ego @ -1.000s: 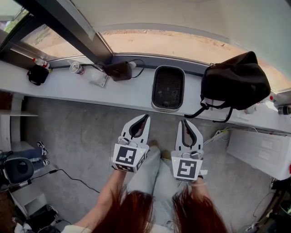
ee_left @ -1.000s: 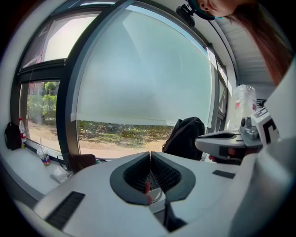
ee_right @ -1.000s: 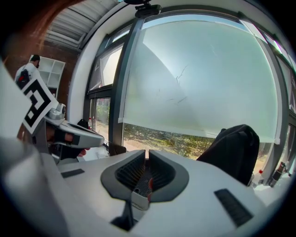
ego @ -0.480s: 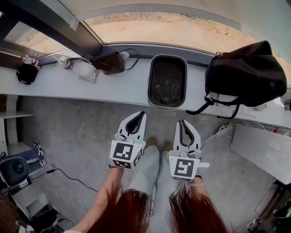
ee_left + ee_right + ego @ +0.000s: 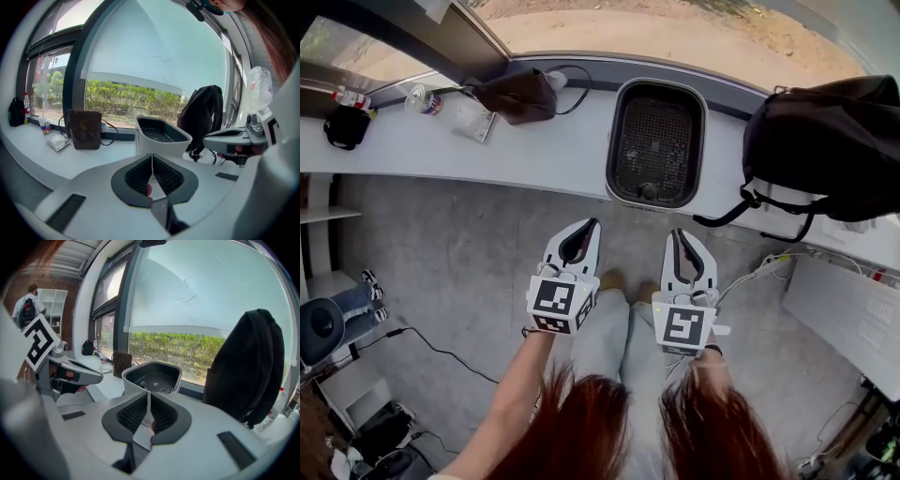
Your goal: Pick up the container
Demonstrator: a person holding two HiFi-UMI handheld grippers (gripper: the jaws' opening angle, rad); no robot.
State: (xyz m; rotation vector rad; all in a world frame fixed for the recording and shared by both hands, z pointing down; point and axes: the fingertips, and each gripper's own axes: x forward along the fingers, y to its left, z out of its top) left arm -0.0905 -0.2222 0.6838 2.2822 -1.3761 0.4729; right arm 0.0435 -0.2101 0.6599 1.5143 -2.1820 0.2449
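Left gripper [image 5: 592,225]: jaws closed flat on each other, ribbed pads meeting along one seam, nothing between them. Right gripper [image 5: 677,234]: the same, jaws together and empty. Both are held side by side over the person's legs and the grey floor [image 5: 459,253], tips aimed toward the counter [image 5: 534,155] and short of its front edge. Item sought: the container [image 5: 654,141], a rounded-rectangular tub with a pale outer wall, a dark inside and a mesh floor. It stands upright on the counter against the window, straight ahead of both grippers and apart from them, untouched. To its left, near but not touching, is a brown bag [image 5: 517,94] with a cord. Further left are a clear bottle [image 5: 422,98] and a small black pouch [image 5: 342,127]. To its right is a black backpack [image 5: 830,141], whose strap hangs over the counter edge just beside the tub's near right corner. Step in hand, as judged: the approach, with no grasp begun. Next move, as judged: both pairs of jaws must first open, since closed they can take nothing. The grippers then go forward and up to counter level. The tub looks wide for one pair of jaws, so a rim or wall grip, perhaps one gripper on each long side, seems called for. The right gripper should keep clear of the backpack strap.
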